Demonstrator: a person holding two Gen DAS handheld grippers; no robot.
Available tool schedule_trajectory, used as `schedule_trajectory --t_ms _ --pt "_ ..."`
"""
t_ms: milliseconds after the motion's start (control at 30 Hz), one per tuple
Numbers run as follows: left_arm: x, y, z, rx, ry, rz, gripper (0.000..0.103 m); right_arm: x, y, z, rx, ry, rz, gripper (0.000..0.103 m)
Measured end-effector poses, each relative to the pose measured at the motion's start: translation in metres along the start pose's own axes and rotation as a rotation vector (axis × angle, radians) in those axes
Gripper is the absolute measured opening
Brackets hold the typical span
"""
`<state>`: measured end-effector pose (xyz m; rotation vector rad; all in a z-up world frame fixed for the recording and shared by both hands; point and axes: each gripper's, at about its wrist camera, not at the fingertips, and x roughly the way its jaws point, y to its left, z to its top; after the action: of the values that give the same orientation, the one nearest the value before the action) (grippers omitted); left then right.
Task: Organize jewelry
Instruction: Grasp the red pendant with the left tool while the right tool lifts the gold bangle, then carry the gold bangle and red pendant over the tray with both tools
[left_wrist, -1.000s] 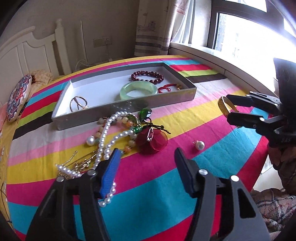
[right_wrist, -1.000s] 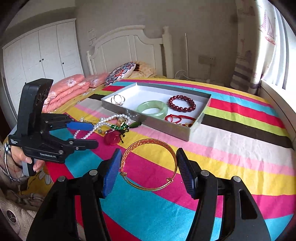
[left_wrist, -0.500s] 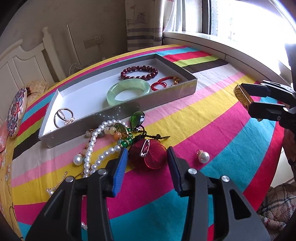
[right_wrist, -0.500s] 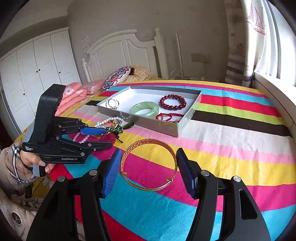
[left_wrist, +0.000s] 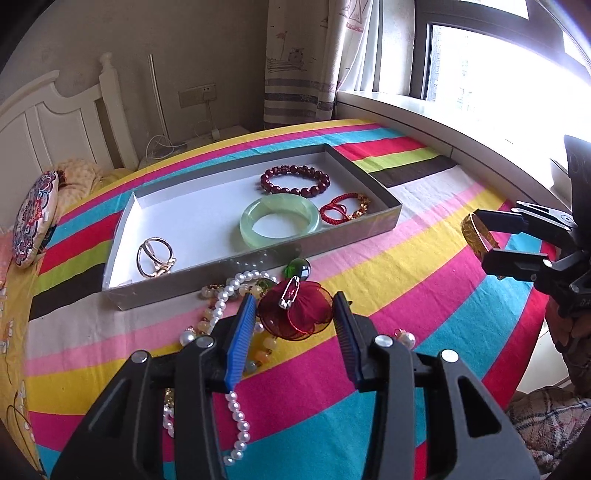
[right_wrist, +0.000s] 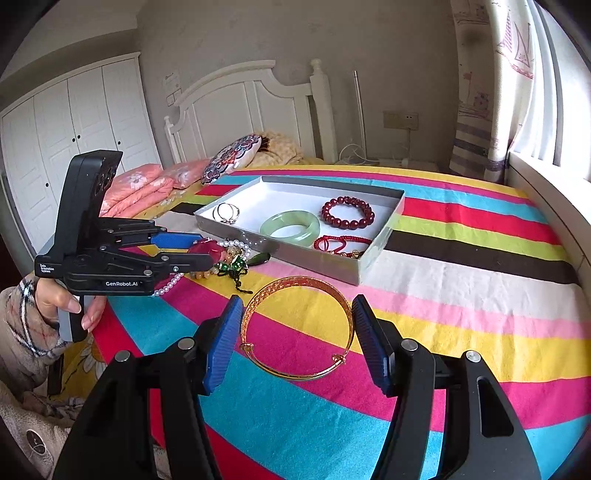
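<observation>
two grippers: my right gripper (right_wrist: 297, 334) clamps the gold bangle (right_wrist: 295, 326) above the bedspread (right_wrist: 461, 295); my left gripper (left_wrist: 293, 325), jaws part open, brackets the red brooch (left_wrist: 295, 314) without visible contact.

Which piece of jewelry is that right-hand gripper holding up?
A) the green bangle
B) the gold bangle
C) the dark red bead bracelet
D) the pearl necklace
B: the gold bangle sits between the right gripper's blue pads, raised off the bedspread, while the green bangle lies in the tray.
</observation>
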<state>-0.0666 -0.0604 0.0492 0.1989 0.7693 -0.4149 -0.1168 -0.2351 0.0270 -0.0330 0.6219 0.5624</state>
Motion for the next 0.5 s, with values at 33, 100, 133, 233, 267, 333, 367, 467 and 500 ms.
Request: schedule_trajectory --t_ms 33,100,133,233,267,333,367,467,500 --pt "-0.001 0.003 0.002 -0.002 -0.002 0.005 0.042 0.004 0.001 0.003 -0.011 0.009 -0.008 0.060" --pt "-0.002 0.010 0.009 -0.002 -0.007 0.018 0.042 0.014 0.003 0.012 -0.028 0.029 -0.022 0.060" --pt "-0.002 0.014 0.012 -0.001 -0.008 0.024 0.042 0.020 0.003 0.017 -0.034 0.040 -0.025 0.060" --pt "-0.001 0.026 0.024 -0.002 -0.006 0.041 0.042 0.040 0.001 0.034 -0.040 0.072 -0.030 0.059" --pt "0.000 0.031 0.028 -0.005 -0.004 0.043 0.042 0.047 0.000 0.041 -0.041 0.079 -0.033 0.059" --pt "0.003 0.042 0.036 -0.015 0.001 0.051 0.042 0.062 -0.002 0.056 -0.044 0.093 -0.024 0.060" --pt "0.005 0.048 0.039 -0.020 0.006 0.053 0.042 0.070 -0.002 0.065 -0.044 0.098 -0.021 0.060" --pt "0.015 0.066 0.048 -0.044 0.024 0.057 0.042 0.097 -0.002 0.089 -0.049 0.120 -0.022 0.059" --pt "0.019 0.071 0.050 -0.053 0.030 0.055 0.042 0.107 -0.001 0.098 -0.059 0.125 -0.030 0.059"
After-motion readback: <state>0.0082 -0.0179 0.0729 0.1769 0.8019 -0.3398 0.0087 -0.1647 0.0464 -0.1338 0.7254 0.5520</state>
